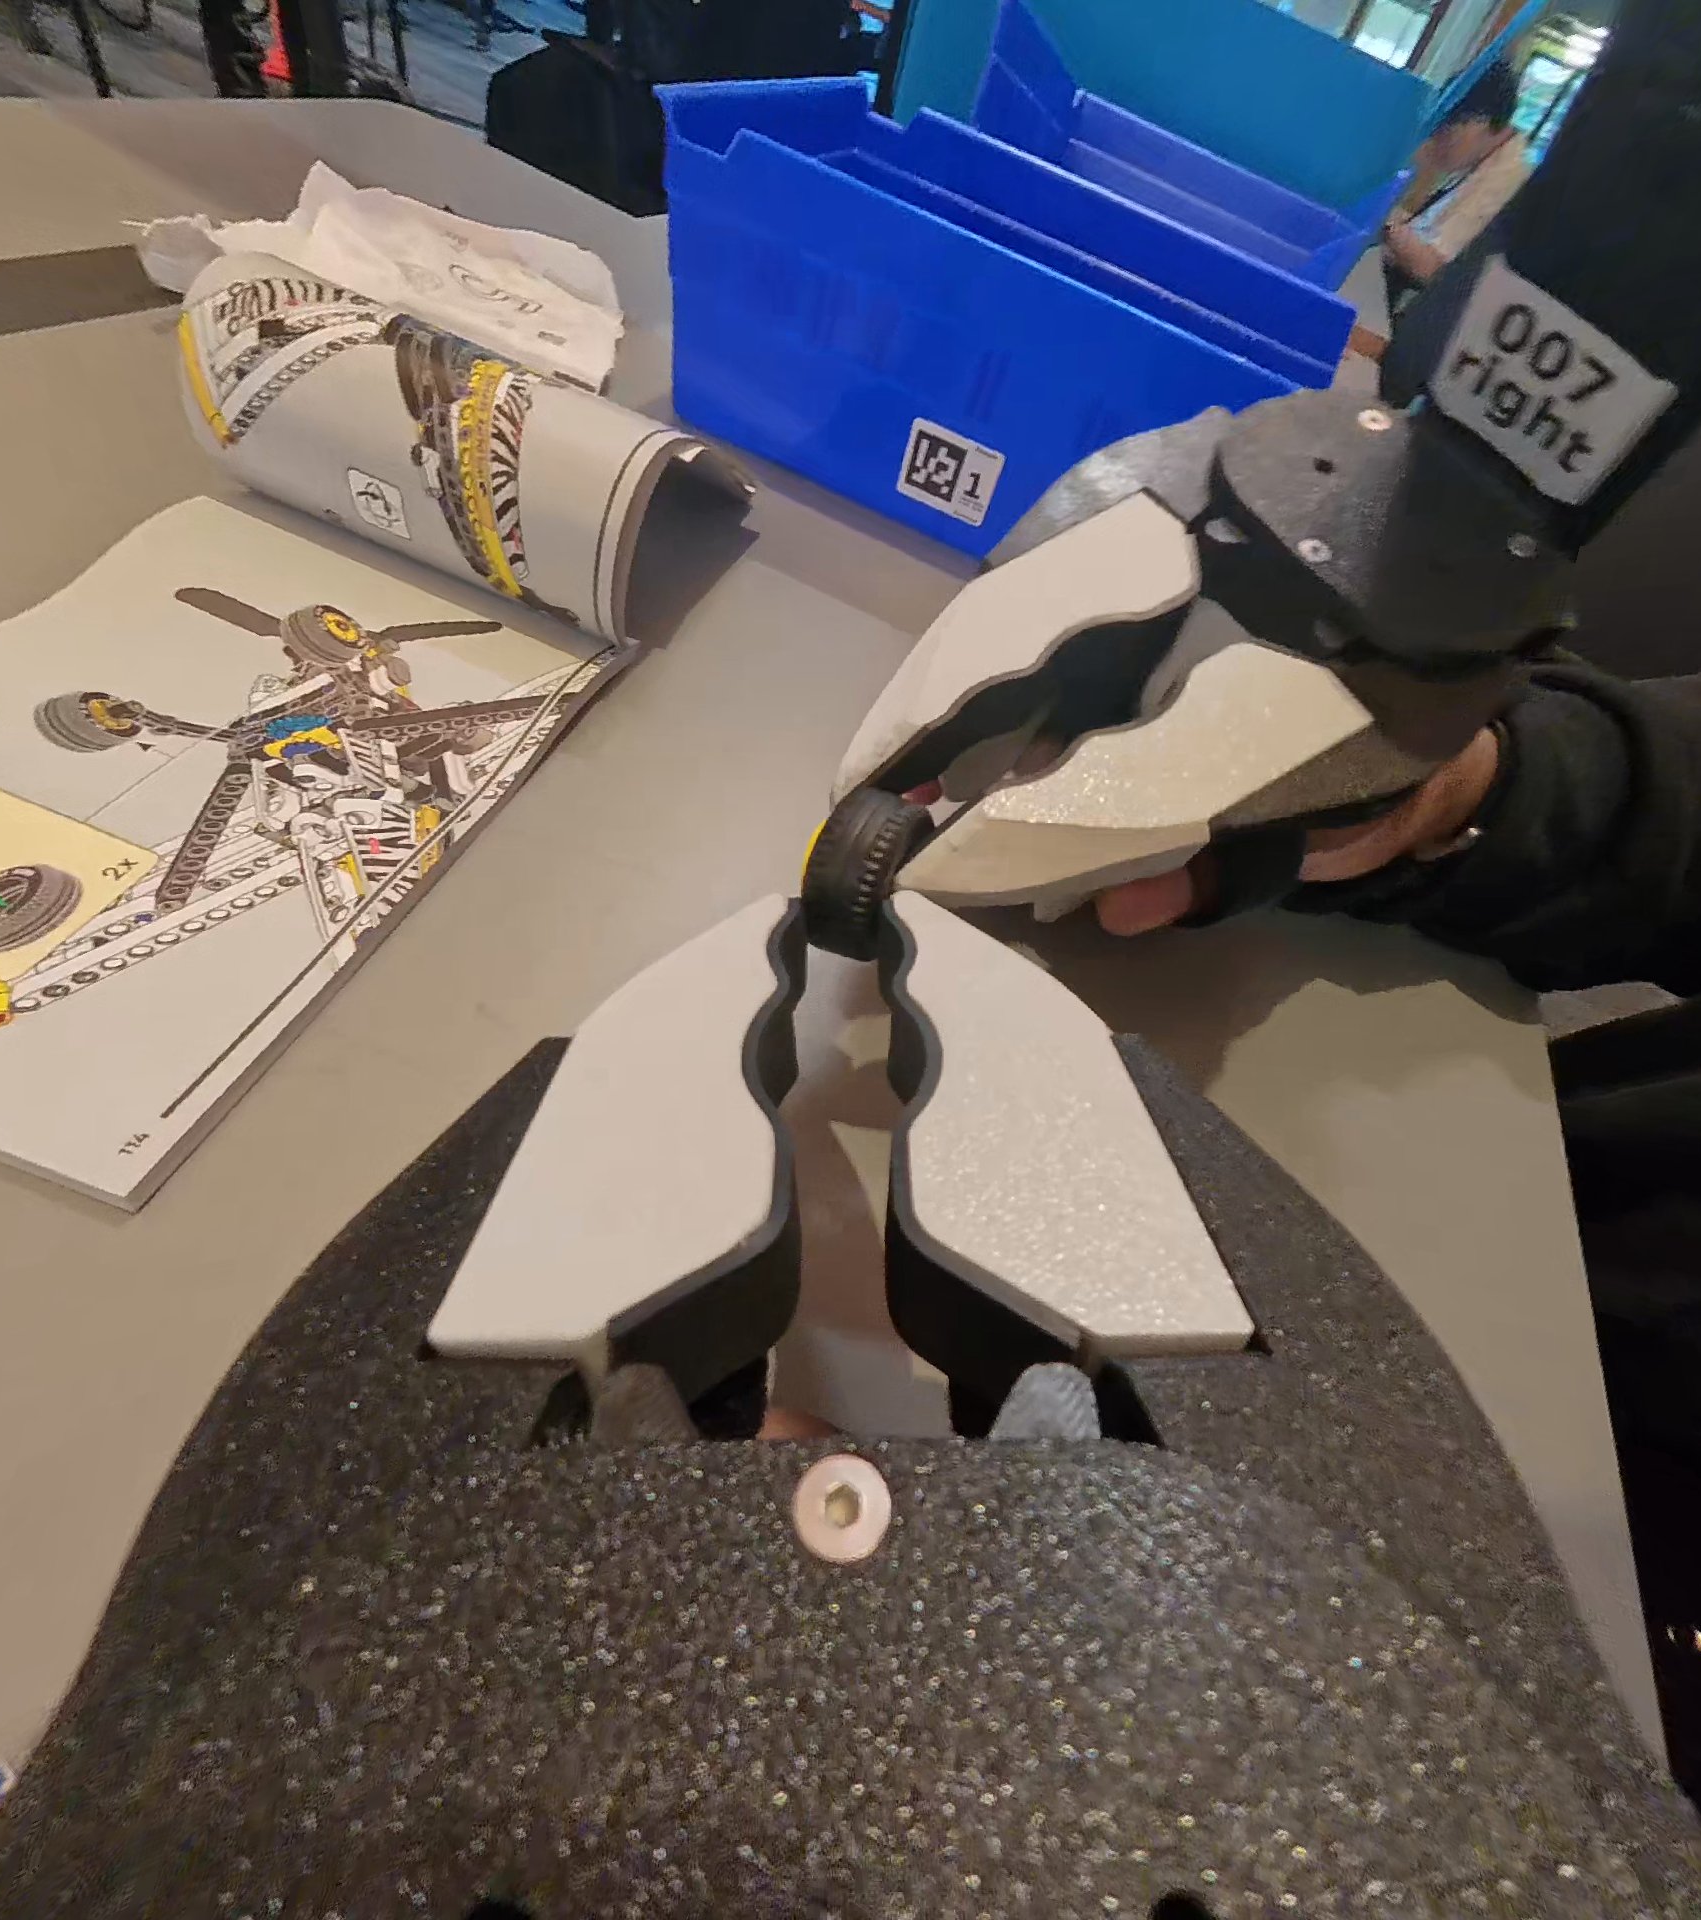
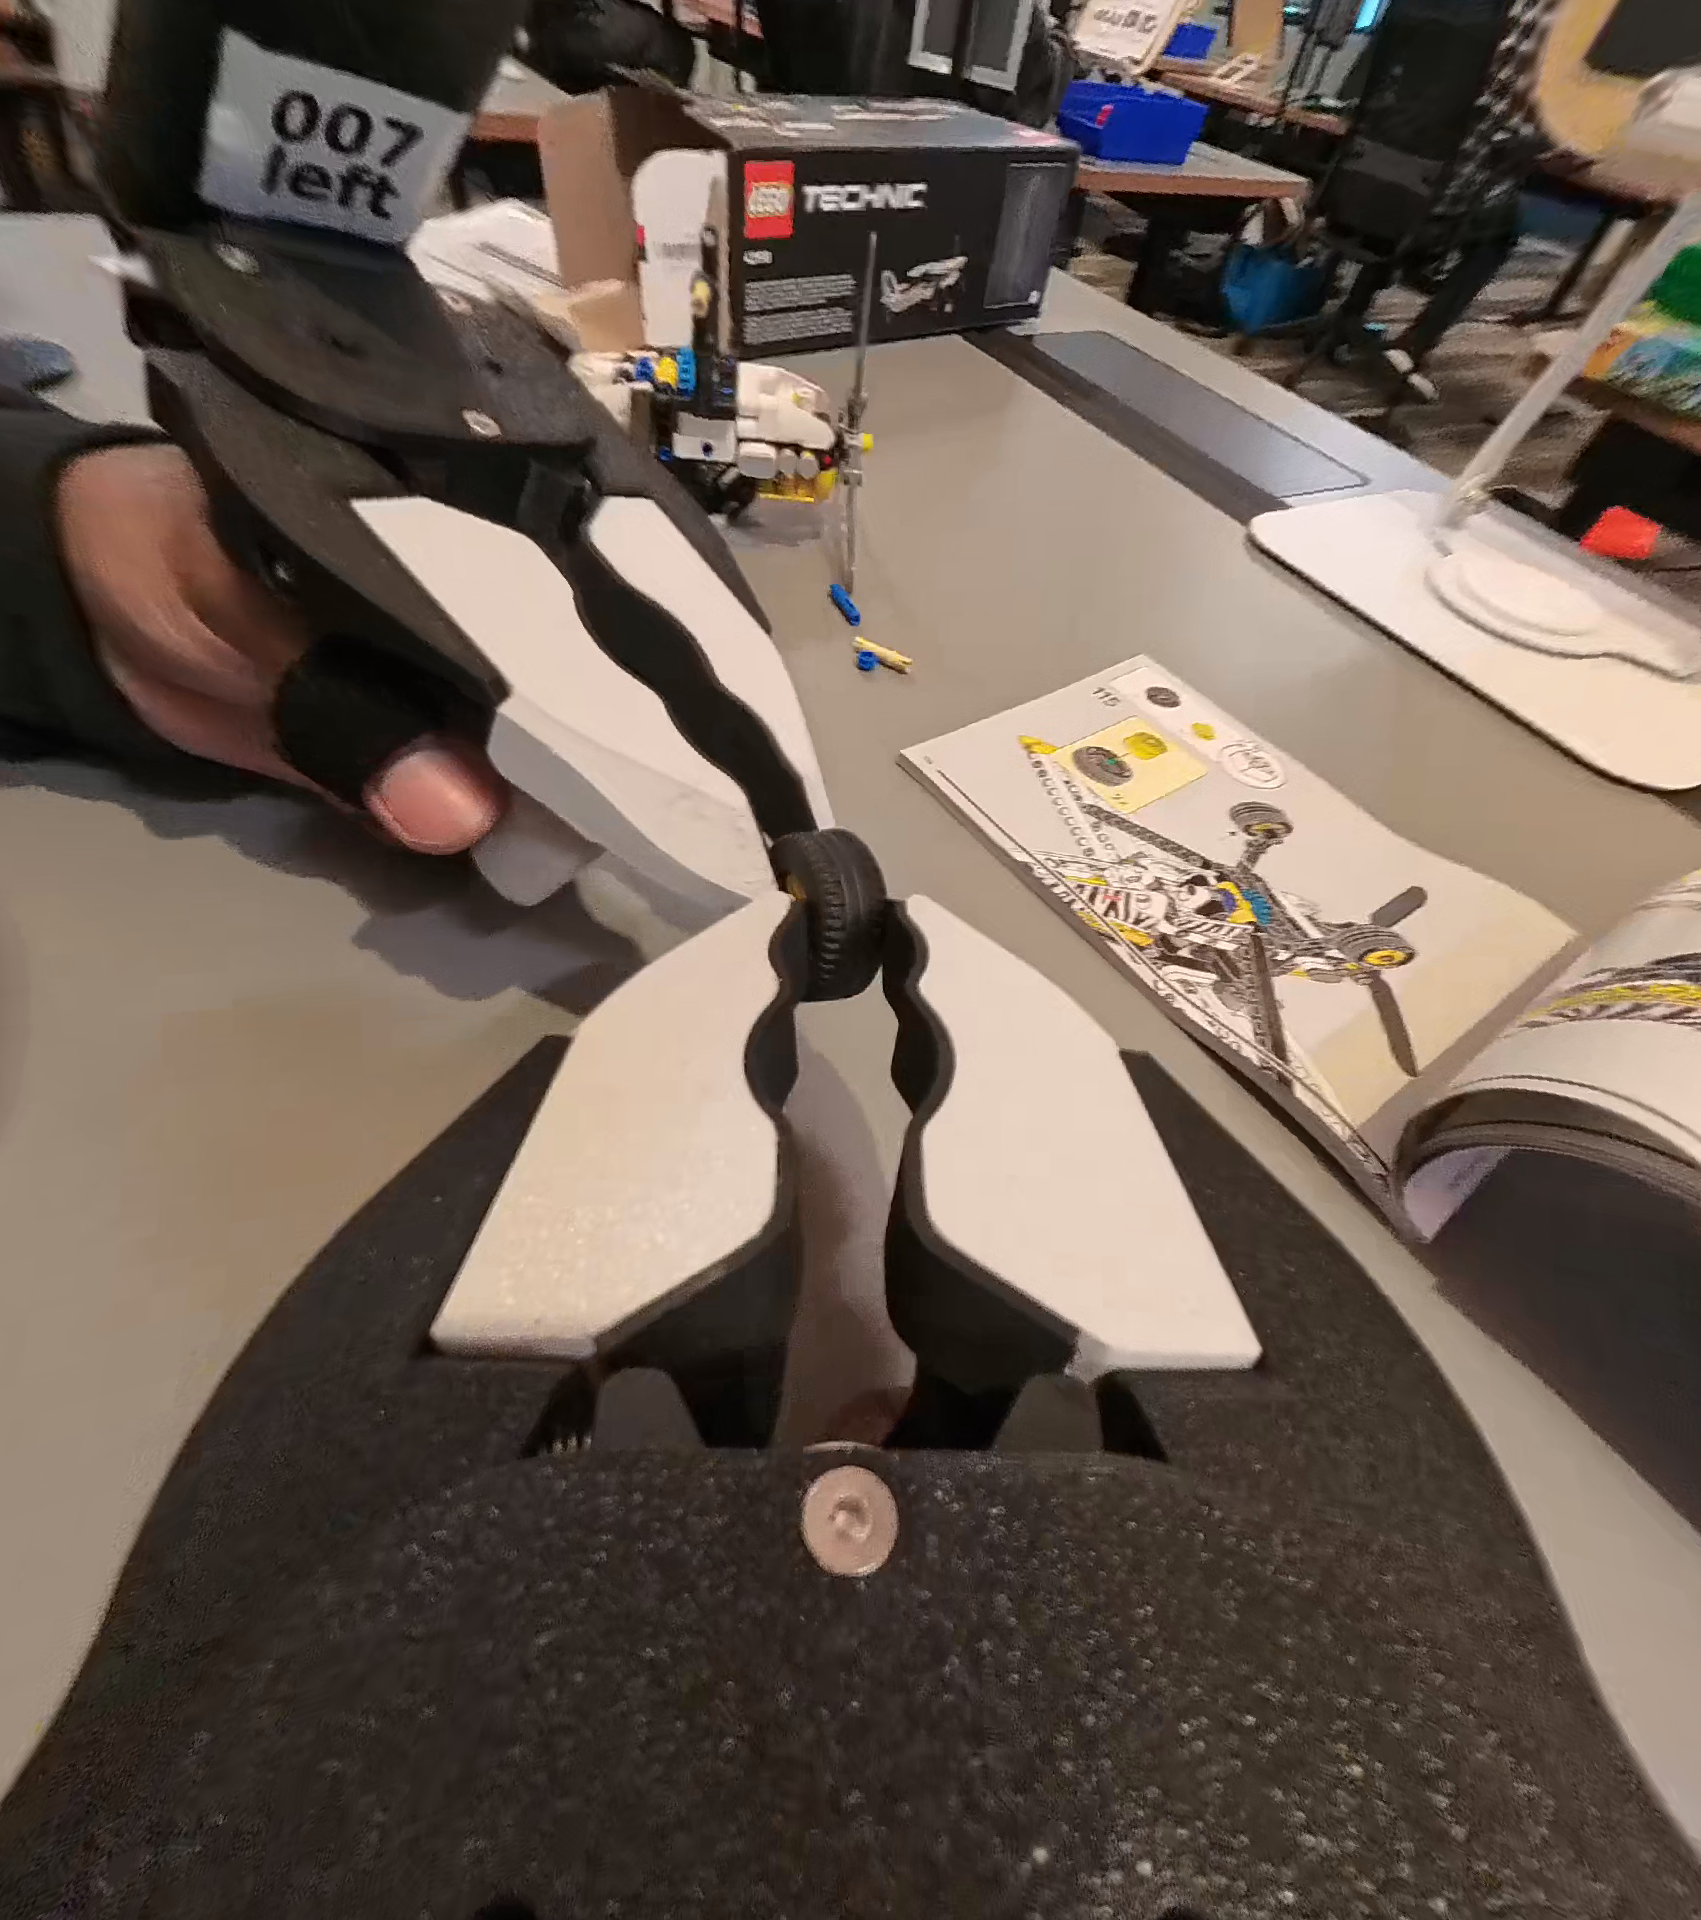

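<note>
Jaws of both grippers pinching same small black tyre (image 1: pixel 851 883) with yellow hub, held above bench (image 1: pixel 700 727), instruction booklet (image 1: pixel 202 831) beyond. Left gripper (image 1: pixel 841 920) and right gripper (image 2: pixel 835 935) meet tip-to-tip. Judgement: keep both grips square on tread, avoid twisting.

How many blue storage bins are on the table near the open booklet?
2: one blue bin stands just past the open booklet, carrying a white marker tag; the second blue bin sits directly behind it. More could be hidden behind.
</note>
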Demonstrator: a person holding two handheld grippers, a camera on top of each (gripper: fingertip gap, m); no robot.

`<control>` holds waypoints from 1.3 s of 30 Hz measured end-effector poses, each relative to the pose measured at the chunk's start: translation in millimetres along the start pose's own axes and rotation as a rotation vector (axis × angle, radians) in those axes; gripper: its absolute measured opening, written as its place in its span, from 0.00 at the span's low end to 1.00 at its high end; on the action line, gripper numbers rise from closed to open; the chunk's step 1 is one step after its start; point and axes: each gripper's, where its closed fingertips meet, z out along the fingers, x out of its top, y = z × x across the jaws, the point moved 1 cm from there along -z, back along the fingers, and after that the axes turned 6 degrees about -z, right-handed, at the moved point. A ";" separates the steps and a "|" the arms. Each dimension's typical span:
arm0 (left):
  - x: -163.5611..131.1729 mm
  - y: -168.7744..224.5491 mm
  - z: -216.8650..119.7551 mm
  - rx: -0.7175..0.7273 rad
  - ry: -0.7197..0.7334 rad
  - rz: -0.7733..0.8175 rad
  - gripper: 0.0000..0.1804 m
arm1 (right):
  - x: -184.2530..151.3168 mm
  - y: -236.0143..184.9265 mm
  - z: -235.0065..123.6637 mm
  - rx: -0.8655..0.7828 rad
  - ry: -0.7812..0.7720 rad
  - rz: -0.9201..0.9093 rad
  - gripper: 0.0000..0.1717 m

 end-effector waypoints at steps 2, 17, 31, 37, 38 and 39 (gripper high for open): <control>-0.2 -1.2 0.0 0.032 0.005 0.007 0.07 | -0.1 0.5 0.5 -0.047 -0.021 -0.022 0.08; 6.1 0.3 -3.9 0.198 0.089 0.171 0.06 | 7.3 2.1 -0.5 -0.132 0.009 0.046 0.07; 2.0 -2.4 -2.1 0.284 0.059 0.250 0.06 | 1.3 1.2 2.5 -0.180 -0.037 0.043 0.07; 4.9 -2.2 -4.5 0.328 0.091 0.311 0.06 | 2.9 1.1 2.2 -0.189 -0.026 0.047 0.07; 5.6 -1.9 -4.9 0.333 0.097 0.324 0.06 | 3.0 1.2 2.1 -0.191 -0.024 0.047 0.07; 5.5 -1.8 -5.1 0.343 0.098 0.340 0.06 | 3.0 1.2 2.1 -0.193 -0.025 0.049 0.07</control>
